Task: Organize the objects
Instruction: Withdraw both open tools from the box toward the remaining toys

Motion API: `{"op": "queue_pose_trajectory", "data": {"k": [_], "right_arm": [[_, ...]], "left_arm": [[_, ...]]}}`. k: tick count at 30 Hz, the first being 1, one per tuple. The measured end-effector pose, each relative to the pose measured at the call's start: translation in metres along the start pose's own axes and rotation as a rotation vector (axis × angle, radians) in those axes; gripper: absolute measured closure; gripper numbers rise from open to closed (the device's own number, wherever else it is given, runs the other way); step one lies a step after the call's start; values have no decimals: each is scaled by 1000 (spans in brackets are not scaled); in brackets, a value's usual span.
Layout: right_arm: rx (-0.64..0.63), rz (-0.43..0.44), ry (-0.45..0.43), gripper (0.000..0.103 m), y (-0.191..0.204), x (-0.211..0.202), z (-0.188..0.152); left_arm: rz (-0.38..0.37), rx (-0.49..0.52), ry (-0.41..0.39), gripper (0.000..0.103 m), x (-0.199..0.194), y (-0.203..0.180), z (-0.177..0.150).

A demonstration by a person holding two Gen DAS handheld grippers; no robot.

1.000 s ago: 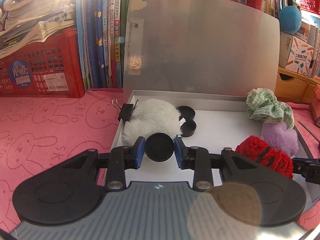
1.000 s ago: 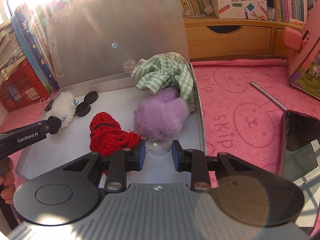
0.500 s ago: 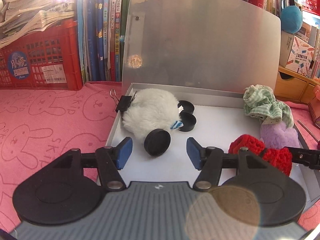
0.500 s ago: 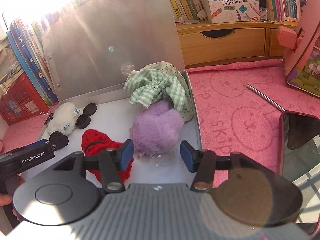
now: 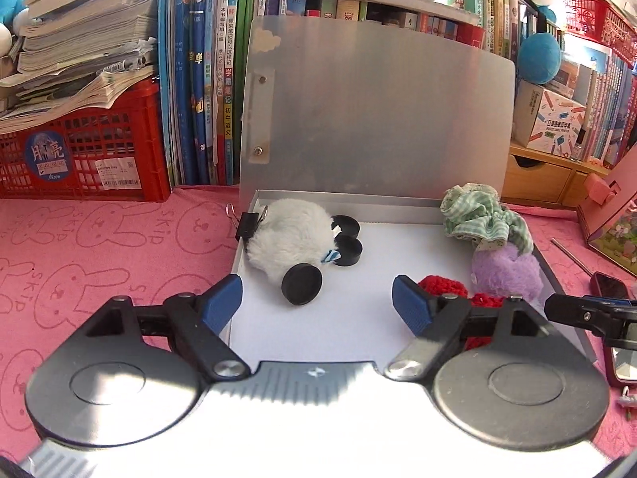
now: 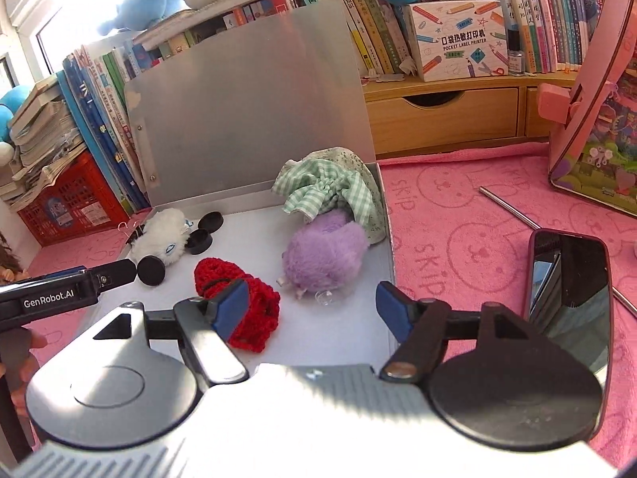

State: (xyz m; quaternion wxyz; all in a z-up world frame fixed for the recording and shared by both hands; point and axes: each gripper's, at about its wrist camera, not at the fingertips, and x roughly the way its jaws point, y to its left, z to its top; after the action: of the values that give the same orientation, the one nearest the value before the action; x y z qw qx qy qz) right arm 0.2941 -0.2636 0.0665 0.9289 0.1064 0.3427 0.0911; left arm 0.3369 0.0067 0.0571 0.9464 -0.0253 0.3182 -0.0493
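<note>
The grey box [image 5: 402, 203] lies ahead of both my grippers on the pink bunny-print cloth [image 5: 91, 263], its lid [image 5: 378, 119] standing upright at the far side against the books [image 5: 199, 79].

My left gripper [image 5: 316, 300] has just been opening: its jaws stand wide apart and nothing is between the blue pads [image 5: 223, 300]. Just beyond them the black disc [image 5: 301, 283] leans on edge against the white fluffy toy [image 5: 287, 239], free of my grip. Two more black discs [image 5: 345, 239] lie flat past it, touching the toy's right side. A black binder clip [image 5: 247, 225] sits on the box's left wall, beside the toy.

My right gripper [image 6: 312, 306] has also just been opening, and it too holds nothing. Ahead of it, between the spread jaws, a small clear suction cup [image 6: 327, 297] rests on the box floor at the near edge of the purple fluffy toy [image 6: 324, 255]. The red crocheted piece [image 6: 235, 298] lies partly behind my left-hand pad, just left of the purple toy. The green checked cloth [image 6: 330, 191] is bunched in the far right corner, touching the purple toy's far side.

To the right of that gripper, outside the box, a phone [image 6: 569, 294] lies on the cloth with a thin metal rod [image 6: 509, 209] beyond it.
</note>
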Motion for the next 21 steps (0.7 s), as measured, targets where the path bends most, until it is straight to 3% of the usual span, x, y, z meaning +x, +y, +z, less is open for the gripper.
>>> {"op": "queue_pose_trajectory", "data": {"k": [9,21], "right_arm": [[-63,93,-30,18,12,-51,-29],[-117,130,-50,15,19,-90,-79]], "left_arm": [[-86,87,-59,17,-70,-13,-21],[-137,119,-88,16,-141,-4,-87]]}}
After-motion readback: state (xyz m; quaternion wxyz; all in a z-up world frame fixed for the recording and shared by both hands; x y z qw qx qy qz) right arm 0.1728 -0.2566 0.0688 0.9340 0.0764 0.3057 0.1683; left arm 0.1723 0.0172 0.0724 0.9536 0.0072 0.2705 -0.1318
